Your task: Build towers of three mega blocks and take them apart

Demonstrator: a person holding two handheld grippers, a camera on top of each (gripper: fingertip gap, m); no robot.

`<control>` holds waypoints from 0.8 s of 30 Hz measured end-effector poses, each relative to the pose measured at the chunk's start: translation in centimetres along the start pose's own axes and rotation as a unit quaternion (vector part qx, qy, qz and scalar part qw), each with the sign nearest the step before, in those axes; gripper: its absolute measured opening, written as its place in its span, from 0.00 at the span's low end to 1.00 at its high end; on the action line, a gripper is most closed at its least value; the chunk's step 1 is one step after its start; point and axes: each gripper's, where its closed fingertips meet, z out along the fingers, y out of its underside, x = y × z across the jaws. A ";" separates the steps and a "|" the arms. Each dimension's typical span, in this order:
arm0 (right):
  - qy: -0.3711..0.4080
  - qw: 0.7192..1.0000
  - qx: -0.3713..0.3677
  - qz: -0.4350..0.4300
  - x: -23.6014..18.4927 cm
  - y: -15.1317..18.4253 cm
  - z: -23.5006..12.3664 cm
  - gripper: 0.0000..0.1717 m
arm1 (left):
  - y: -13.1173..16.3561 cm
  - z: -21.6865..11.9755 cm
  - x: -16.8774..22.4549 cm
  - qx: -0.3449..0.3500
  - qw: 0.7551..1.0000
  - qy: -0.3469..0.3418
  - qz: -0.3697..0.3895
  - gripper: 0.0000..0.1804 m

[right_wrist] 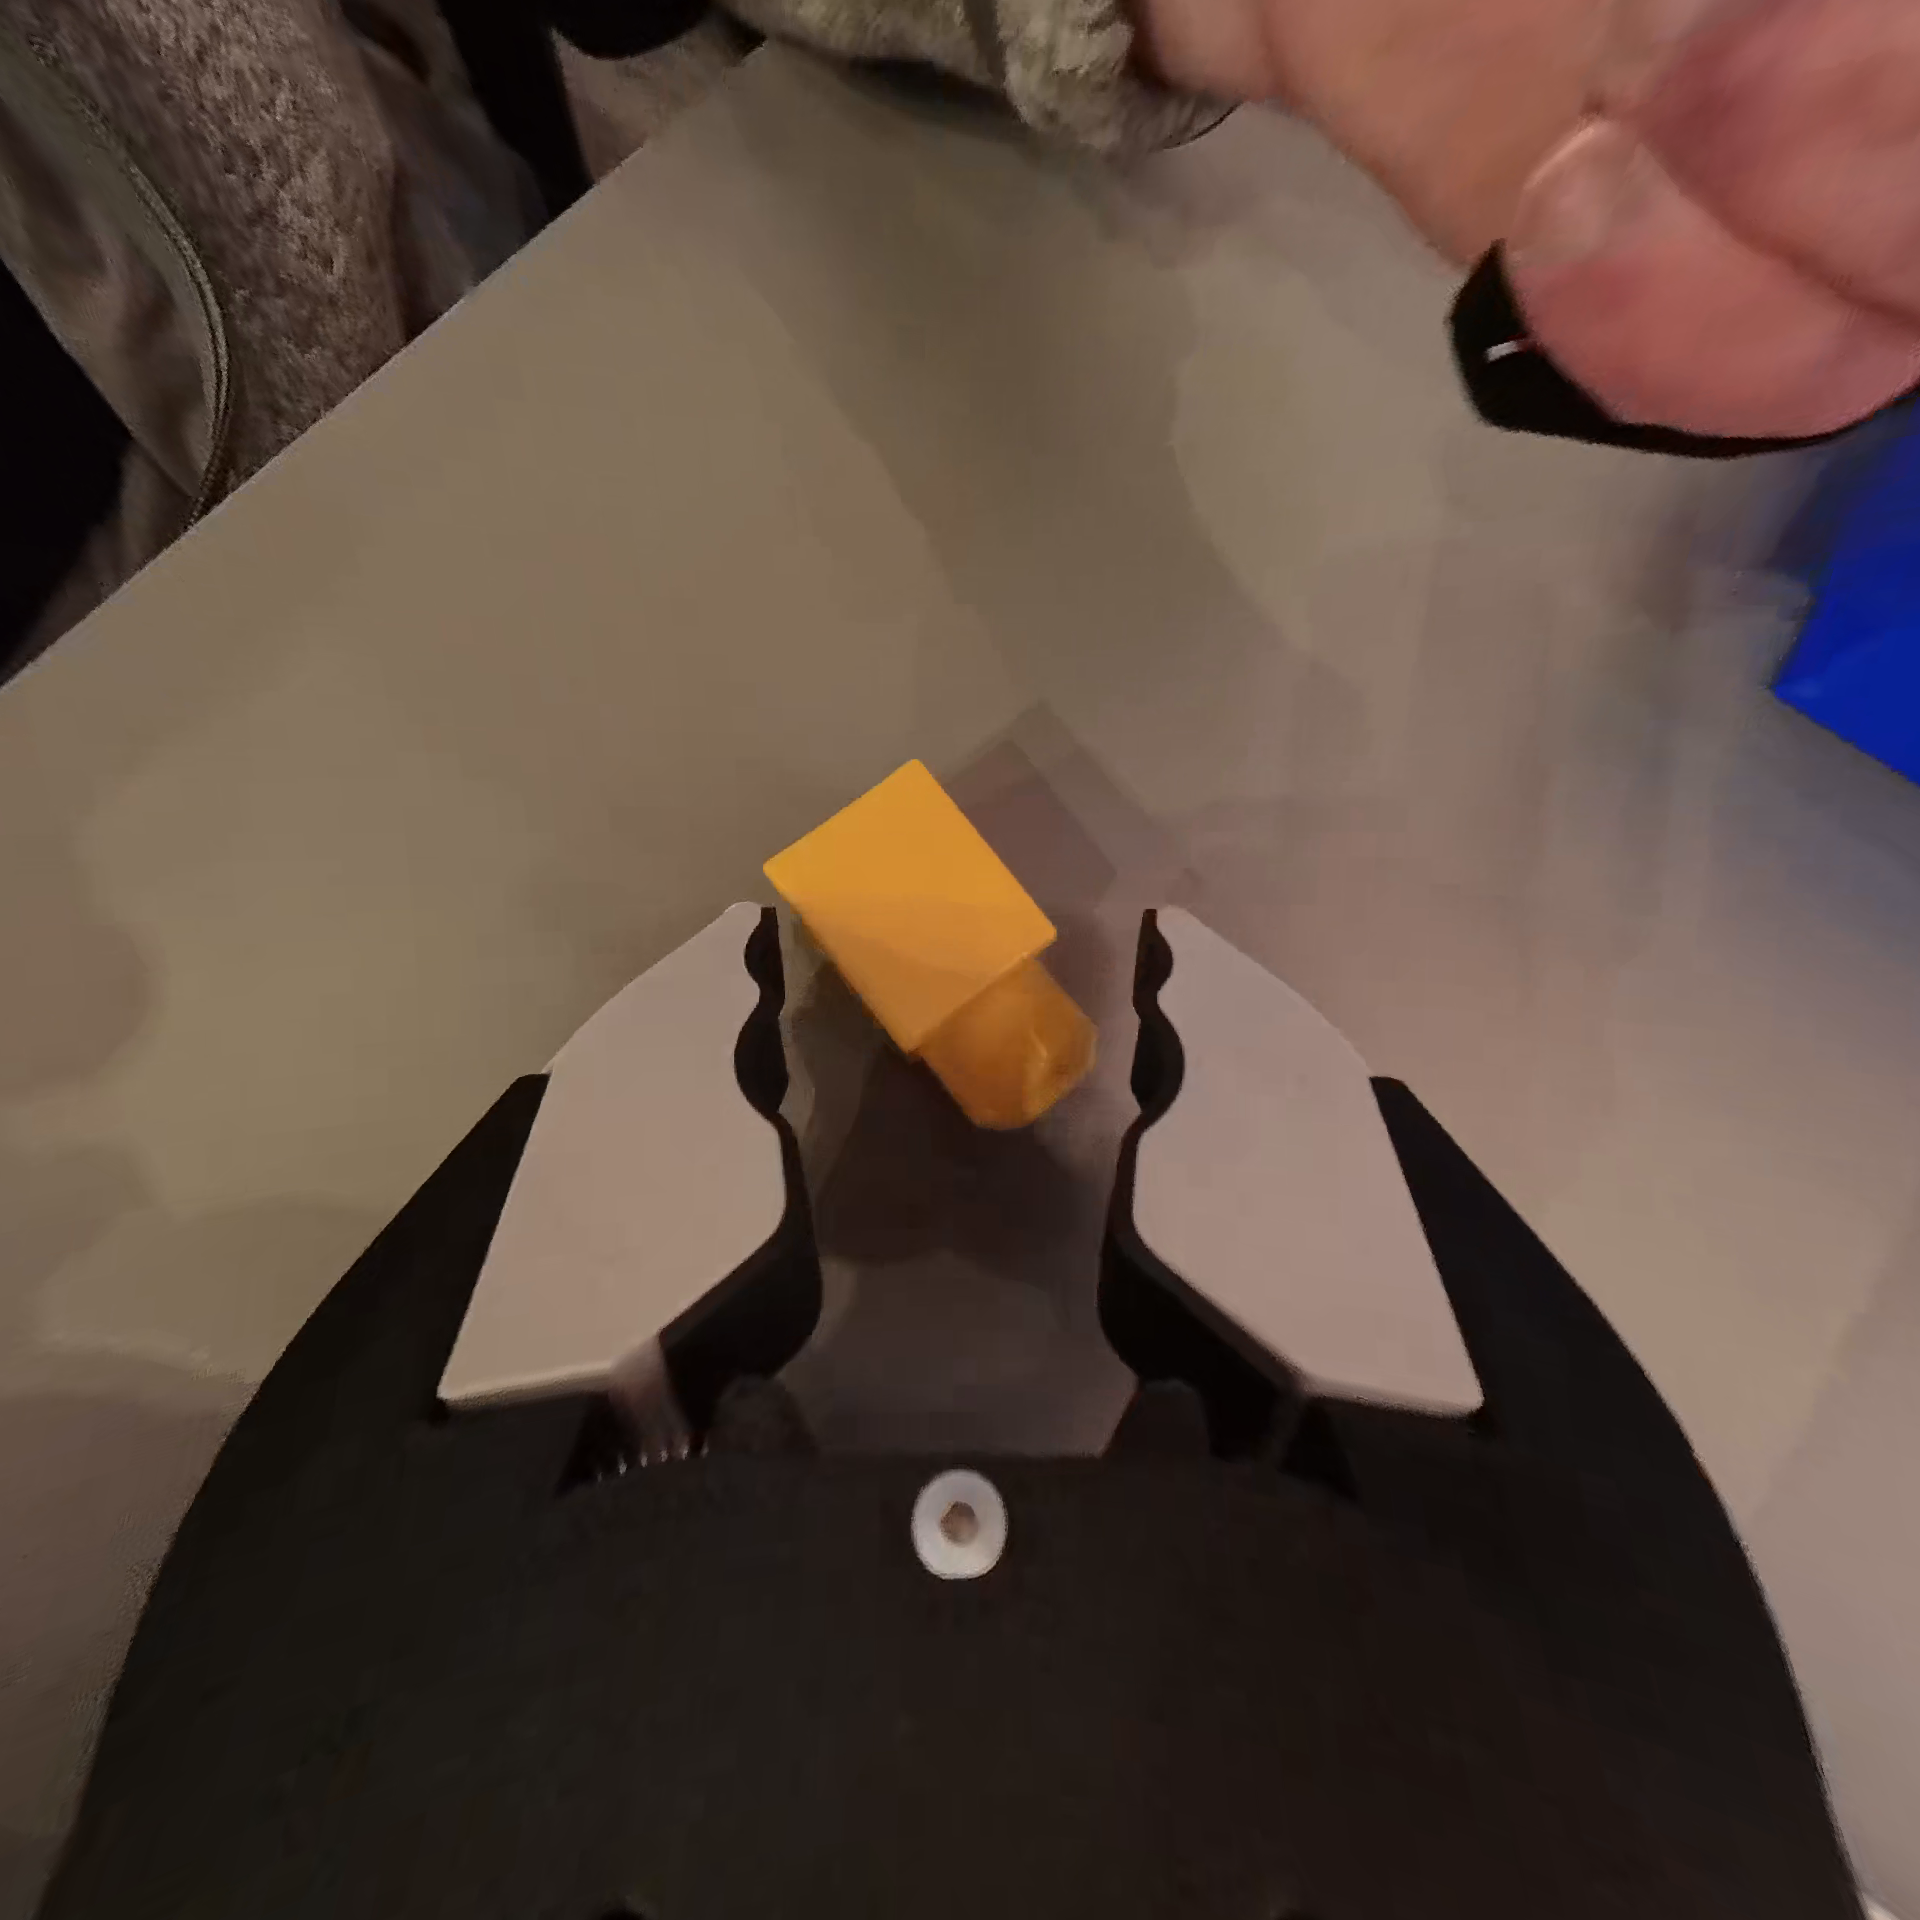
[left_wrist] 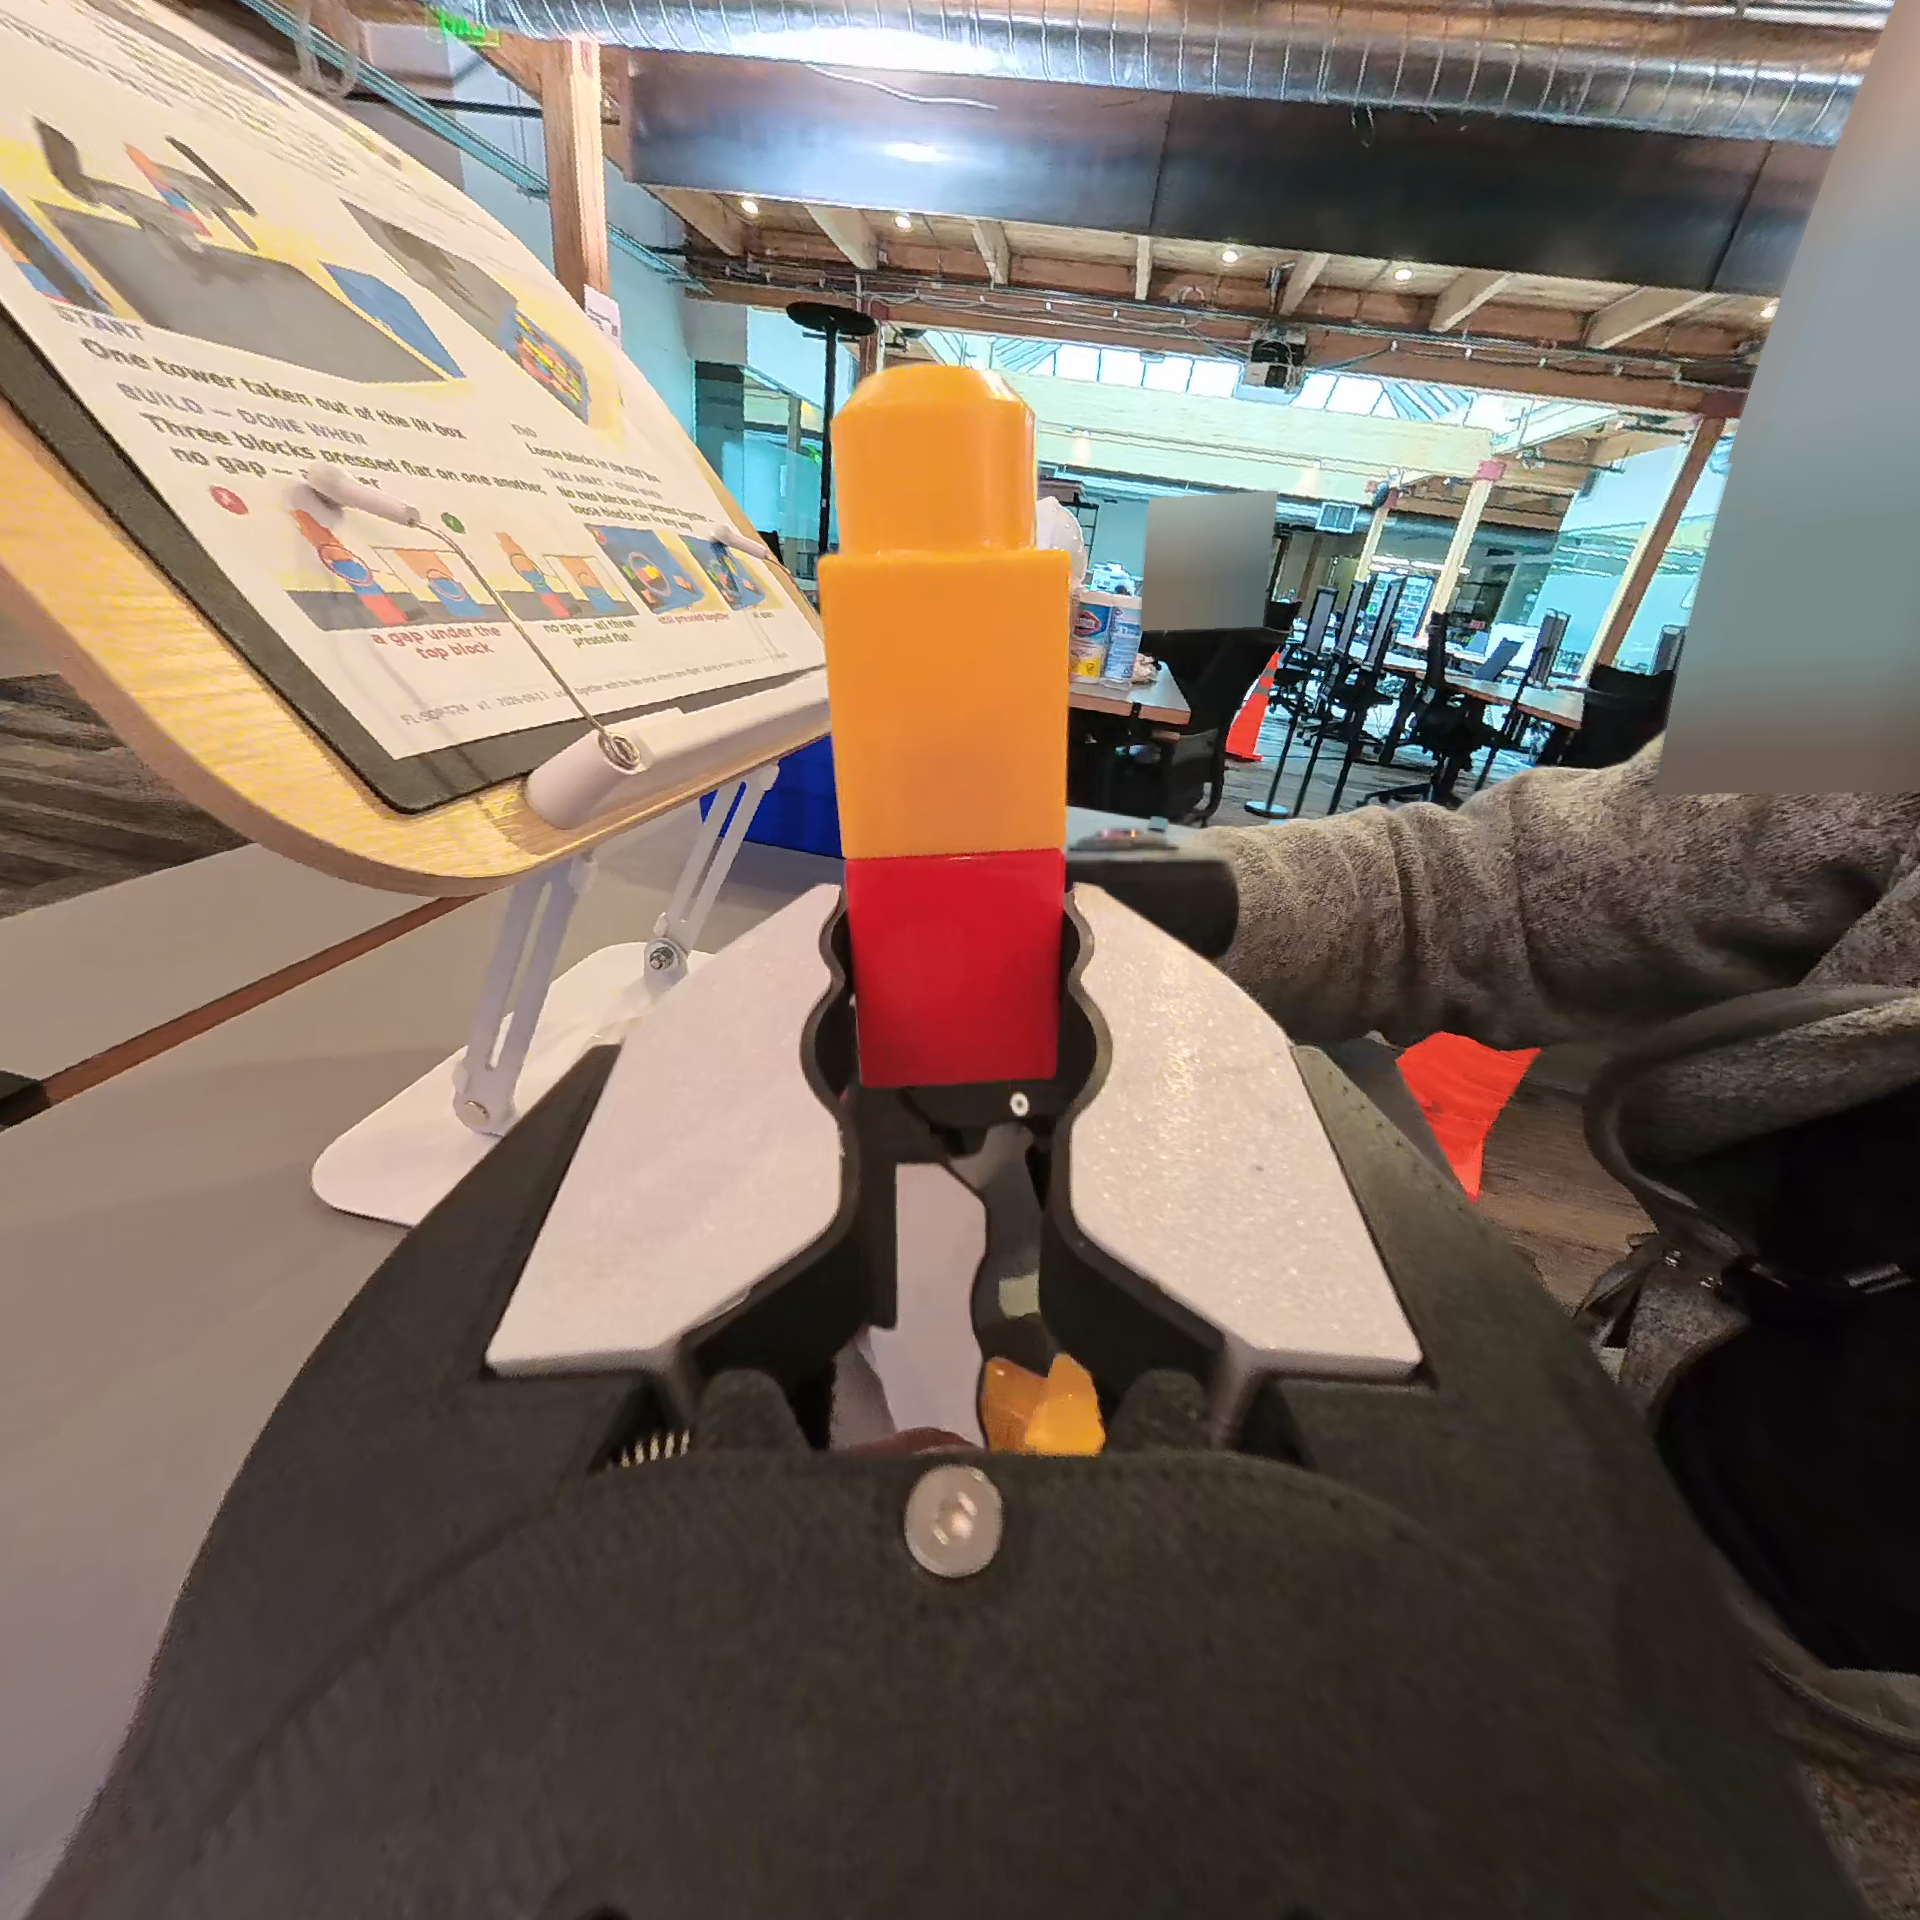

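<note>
Left gripper (left_wrist: pixel 956 977) pinching the red block (left_wrist: pixel 954 966), both pads pressed on its sides; an orange block (left_wrist: pixel 945 696) is stacked flush on top, stud up, stack upright and lifted off the table

Right gripper (right_wrist: pixel 956 997) spread wide, pads clear of the loose orange block (right_wrist: pixel 914 935), which lies on its side on the grey table (right_wrist: pixel 520 727) between the fingertips, stud pointing toward the right finger, gaps on both sides

Containers: only a blue bin, seen as a corner at the right edge in the right wrist view (right_wrist: pixel 1860 644) and a sliver behind the stack in the left wrist view (left_wrist: pixel 800 800). Contents can't tell

Edges/room: table edge (right_wrist: pixel 312 416) runs diagonally upper left in the right view, loose block well inside it. Open grey surface all round the block. In the left view a tilted wooden stand (left_wrist: pixel 312 790) with an instruction sheet (left_wrist: pixel 343 416) crowds the left side, its white foot (left_wrist: pixel 436 1132) on the table

View differences: only the left view shows the stack, stand and office background. Only the right view shows the loose block and the person's hand (right_wrist: pixel 1662 229) at top right, blurred. Grey sleeve (left_wrist: pixel 1558 894) in the left view
</note>
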 end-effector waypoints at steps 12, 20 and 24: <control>0.042 0.997 0.045 0.037 -1.1 -0.4 -1.5 0.24 | 1.1 -0.6 -0.9 -0.024 1.000 -0.007 -0.002 0.20; 0.274 0.962 0.004 -0.018 -1.0 -2.3 -12.4 0.24 | 2.2 1.0 1.1 -0.055 0.997 0.042 -0.031 0.20; 0.338 0.938 -0.039 -0.064 -1.9 -3.9 -17.2 0.24 | 4.1 2.6 3.4 -0.088 0.986 0.113 -0.083 0.20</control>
